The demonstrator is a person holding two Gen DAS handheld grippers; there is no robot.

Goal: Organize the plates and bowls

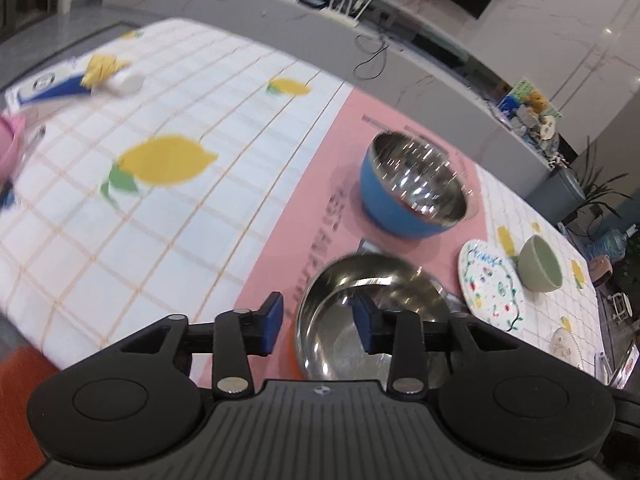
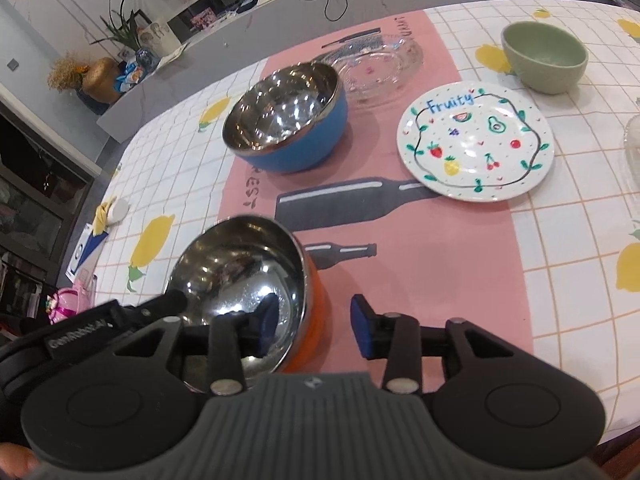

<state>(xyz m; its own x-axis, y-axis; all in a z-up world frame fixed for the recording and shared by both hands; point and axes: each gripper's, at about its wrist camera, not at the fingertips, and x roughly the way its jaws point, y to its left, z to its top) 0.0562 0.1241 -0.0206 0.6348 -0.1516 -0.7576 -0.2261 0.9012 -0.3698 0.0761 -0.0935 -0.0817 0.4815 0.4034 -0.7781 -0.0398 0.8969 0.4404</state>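
Note:
An orange steel-lined bowl [image 2: 240, 276] sits on the pink runner near the table's front edge; it also shows in the left wrist view [image 1: 360, 312]. My left gripper [image 1: 318, 326] is open, its fingers straddling the bowl's left rim. My right gripper [image 2: 314, 328] is open, straddling the bowl's right rim. Farther back stand a blue steel-lined bowl [image 2: 288, 120] [image 1: 412, 188], a white fruit-pattern plate [image 2: 476, 140] [image 1: 490, 284], a green bowl [image 2: 544, 58] [image 1: 540, 264] and a clear glass plate [image 2: 376, 68].
The table has a lemon-print cloth [image 1: 168, 160] and a pink runner [image 2: 420, 264]. A white cap with yellow wrapper [image 1: 116, 76] and a blue-white booklet lie at the far left. A pink object [image 2: 68, 300] sits at the left edge. Another glass dish [image 2: 632, 152] is at the right.

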